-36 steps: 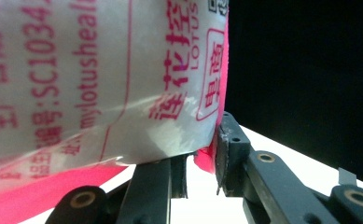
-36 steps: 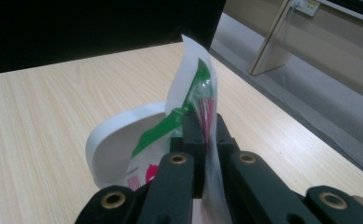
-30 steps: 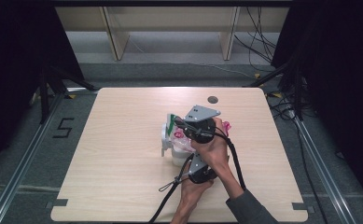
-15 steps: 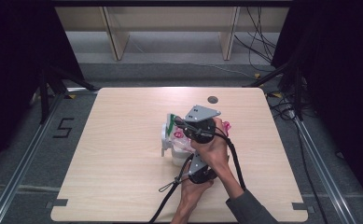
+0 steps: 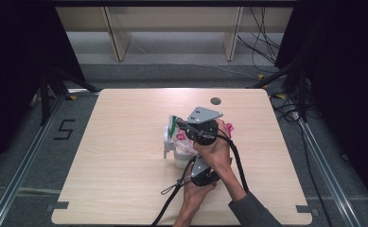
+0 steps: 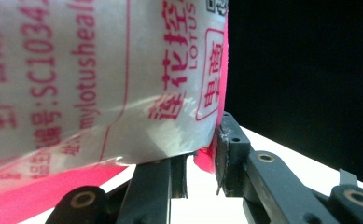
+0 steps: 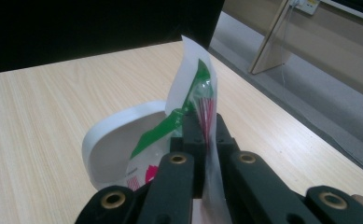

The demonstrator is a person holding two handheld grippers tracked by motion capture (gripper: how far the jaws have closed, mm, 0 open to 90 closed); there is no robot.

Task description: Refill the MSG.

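A clear plastic bag [image 5: 182,137] with pink print and a green strip sits in a white container [image 5: 167,142] at mid-table. In the right gripper view the bag's thin top edge [image 7: 191,70] stands up from between the jaws, and my right gripper [image 7: 202,126] is shut on it above the container's white rim [image 7: 109,140]. From the high view that gripper [image 5: 178,124] carries a grey plate. My left gripper [image 5: 192,159] comes in from the near side. Its jaws [image 6: 200,156] close on the bag's pink lower edge, with the printed film [image 6: 100,70] draped over one jaw.
The wooden table [image 5: 125,189] has a round cable hole [image 5: 215,100] near its far edge. Black cables [image 5: 172,194] trail from the grippers toward the near edge. Shelf legs [image 5: 118,42] stand on the floor beyond the table.
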